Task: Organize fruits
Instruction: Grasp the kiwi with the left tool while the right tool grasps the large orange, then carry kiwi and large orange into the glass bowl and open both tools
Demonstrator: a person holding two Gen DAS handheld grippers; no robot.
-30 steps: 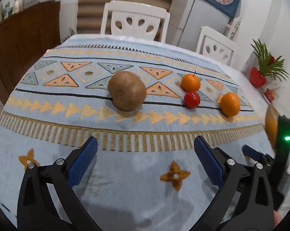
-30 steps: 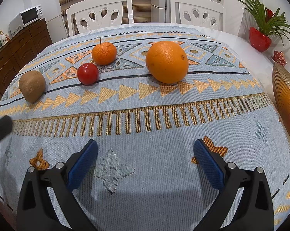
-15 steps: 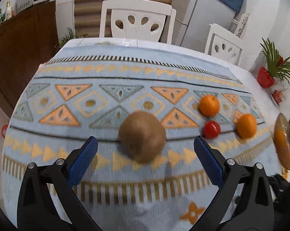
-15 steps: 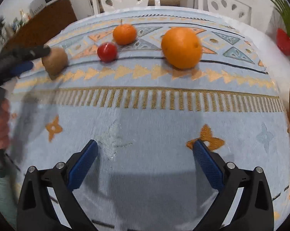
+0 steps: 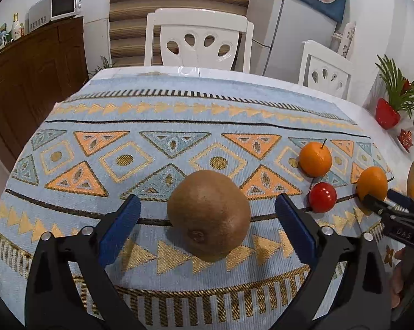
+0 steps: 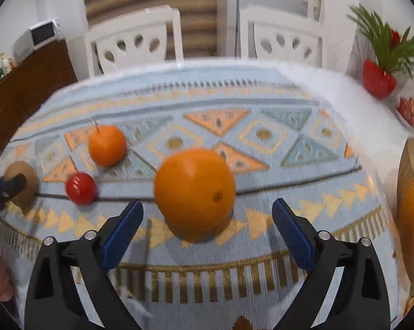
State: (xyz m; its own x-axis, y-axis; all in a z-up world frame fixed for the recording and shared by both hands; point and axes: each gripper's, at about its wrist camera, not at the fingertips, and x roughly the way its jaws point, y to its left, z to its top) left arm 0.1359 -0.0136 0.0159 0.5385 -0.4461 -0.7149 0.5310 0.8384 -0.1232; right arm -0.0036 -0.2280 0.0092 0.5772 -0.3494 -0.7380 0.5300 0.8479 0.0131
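Patterned blue-and-orange cloth [image 5: 179,126] covers the table, with white chairs [image 5: 197,41] at its far edge. I hold my left gripper [image 5: 207,220] low and level over the cloth, its blue pads spread wide with nothing clamped; the kiwi [image 5: 209,214] sits on the cloth right between them, a gap showing on each side. Right of the kiwi lie the small red fruit [image 5: 322,197], a stemmed mandarin [image 5: 315,159] just behind that, and the large orange [image 5: 371,183] farther right, partly behind the tip of my other tool. My right gripper [image 6: 205,225] is likewise held low and wide open, gripping nothing, and the large orange [image 6: 195,188] rests on the cloth between its pads, a little beyond the tips. In this blurred right-wrist view the red fruit [image 6: 81,188] and mandarin [image 6: 107,145] lie left of the orange, the kiwi [image 6: 22,185] farthest left, and a golden bowl [image 6: 411,209] stands at the right edge of the table.
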